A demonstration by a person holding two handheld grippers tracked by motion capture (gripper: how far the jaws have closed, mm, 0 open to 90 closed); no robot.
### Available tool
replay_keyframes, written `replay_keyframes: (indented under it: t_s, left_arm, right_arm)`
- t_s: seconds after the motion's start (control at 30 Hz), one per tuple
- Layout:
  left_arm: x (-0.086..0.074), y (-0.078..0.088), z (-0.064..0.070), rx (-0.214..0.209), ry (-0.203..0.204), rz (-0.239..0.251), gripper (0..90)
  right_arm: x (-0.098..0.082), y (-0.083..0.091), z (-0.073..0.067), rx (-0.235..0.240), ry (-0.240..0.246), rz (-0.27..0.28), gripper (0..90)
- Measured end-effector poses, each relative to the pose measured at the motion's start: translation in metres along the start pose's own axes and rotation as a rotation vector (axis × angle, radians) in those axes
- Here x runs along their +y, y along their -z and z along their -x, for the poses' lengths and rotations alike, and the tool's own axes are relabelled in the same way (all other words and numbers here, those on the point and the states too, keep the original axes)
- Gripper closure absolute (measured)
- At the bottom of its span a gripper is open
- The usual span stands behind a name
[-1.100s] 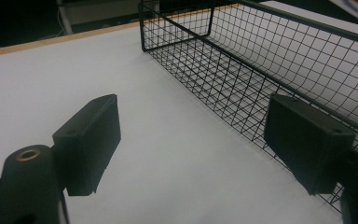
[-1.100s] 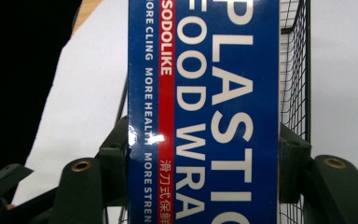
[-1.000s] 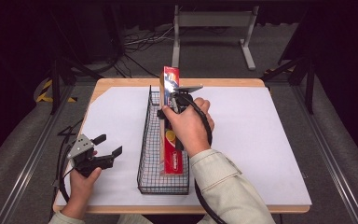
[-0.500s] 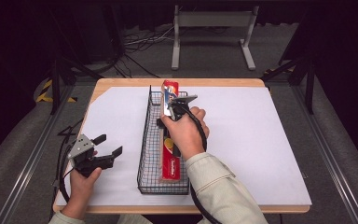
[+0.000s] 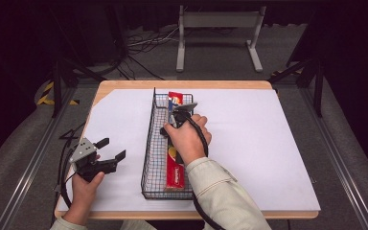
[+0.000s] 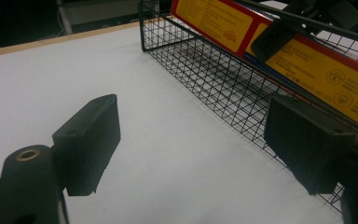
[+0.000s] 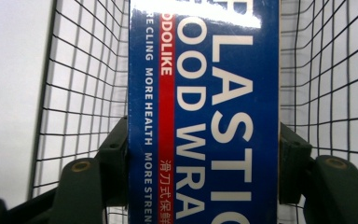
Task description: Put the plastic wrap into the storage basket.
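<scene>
A long plastic wrap box (image 5: 175, 168), red and yellow on one face and blue on another (image 7: 205, 116), lies lengthwise inside a black wire basket (image 5: 149, 139) in the middle of the table. My right gripper (image 5: 182, 113) is shut on the box near its far end, one jaw pressed on each side (image 7: 204, 158). My left gripper (image 5: 112, 148) rests open and holds nothing, just left of the basket. In the left gripper view its open jaws (image 6: 198, 135) face the basket's side wall (image 6: 205, 79), and the box's yellow face (image 6: 317, 70) shows behind the mesh.
A white sheet (image 5: 258, 143) covers the wooden table (image 5: 124, 86); both sides of the basket are bare sheet. Cables trail from the left gripper over the table's left edge (image 5: 67, 158). A metal stand (image 5: 218, 33) sits on the floor beyond the table.
My right gripper has come down and toward me with the box, so its raised far end now sits low in the basket. The left gripper has stayed still.
</scene>
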State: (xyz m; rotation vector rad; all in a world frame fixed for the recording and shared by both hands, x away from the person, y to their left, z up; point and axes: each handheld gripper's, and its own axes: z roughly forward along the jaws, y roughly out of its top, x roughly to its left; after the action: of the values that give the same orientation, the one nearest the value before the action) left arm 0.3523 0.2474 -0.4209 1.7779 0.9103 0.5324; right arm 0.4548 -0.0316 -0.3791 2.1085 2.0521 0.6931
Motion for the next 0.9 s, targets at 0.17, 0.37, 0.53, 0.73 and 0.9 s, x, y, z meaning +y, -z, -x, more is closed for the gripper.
replay_keyframes:
  t_s: [0.17, 0.37, 0.53, 0.73, 0.9]
  left_arm:
    - [0.0, 0.0, 0.0, -0.001, -0.001, -0.001, 19.2]
    - [0.0, 0.0, 0.0, -0.001, 0.0, -0.002, 19.2]
    - [0.0, -0.001, 0.0, -0.003, -0.002, -0.006, 19.2]
    - [0.0, -0.001, 0.0, -0.003, -0.001, -0.006, 19.2]
    - [0.0, 0.0, 0.0, -0.004, -0.001, -0.004, 19.1]
  right_arm:
    - [-0.002, -0.006, -0.001, -0.032, 0.018, -0.003, 39.1]
    - [-0.003, -0.011, -0.006, -0.049, 0.031, -0.024, 39.0]
    - [-0.004, -0.016, -0.005, -0.061, 0.019, -0.055, 38.9]
    - [-0.003, -0.021, -0.004, -0.069, 0.022, -0.069, 38.3]
    - [-0.002, -0.02, -0.004, -0.05, 0.042, -0.072, 33.5]
